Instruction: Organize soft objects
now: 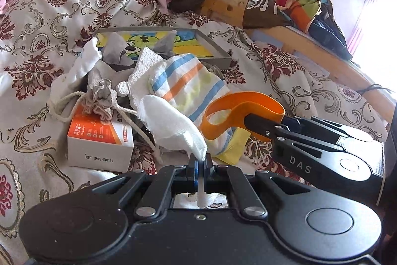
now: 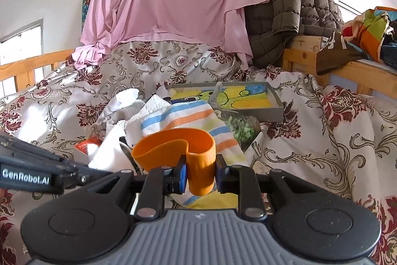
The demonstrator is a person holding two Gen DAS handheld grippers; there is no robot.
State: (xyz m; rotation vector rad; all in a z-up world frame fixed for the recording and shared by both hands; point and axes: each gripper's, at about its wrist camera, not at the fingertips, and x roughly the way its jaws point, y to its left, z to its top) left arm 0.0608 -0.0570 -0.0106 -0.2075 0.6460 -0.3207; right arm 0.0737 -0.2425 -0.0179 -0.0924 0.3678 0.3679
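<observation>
Socks and cloths lie heaped at twelve o'clock from both grippers, short of the tray (image 1: 213, 44), likely awaiting sorting. Left gripper (image 1: 200, 162) is clamped tight on a white sock (image 1: 171, 121). Right gripper (image 2: 199, 171), at its three o'clock, pinches a folded orange band (image 2: 173, 145), lifted off the pile.

You are working over a bed (image 2: 310, 140) covered by a cream quilt with dark red floral medallions and grey scrollwork, framed by pale wooden rails. Directly on the quilt you have a shallow grey tray (image 1: 218, 51) with a yellow, blue and green cartoon picture inside, a white and orange carton (image 1: 99, 143) nearer you at the left, and between them a heap of soft things (image 1: 139, 81): white cloths, a striped towel, a grey drawstring pouch. At the head end, pink fabric (image 2: 173, 4) drapes down onto the quilt.
</observation>
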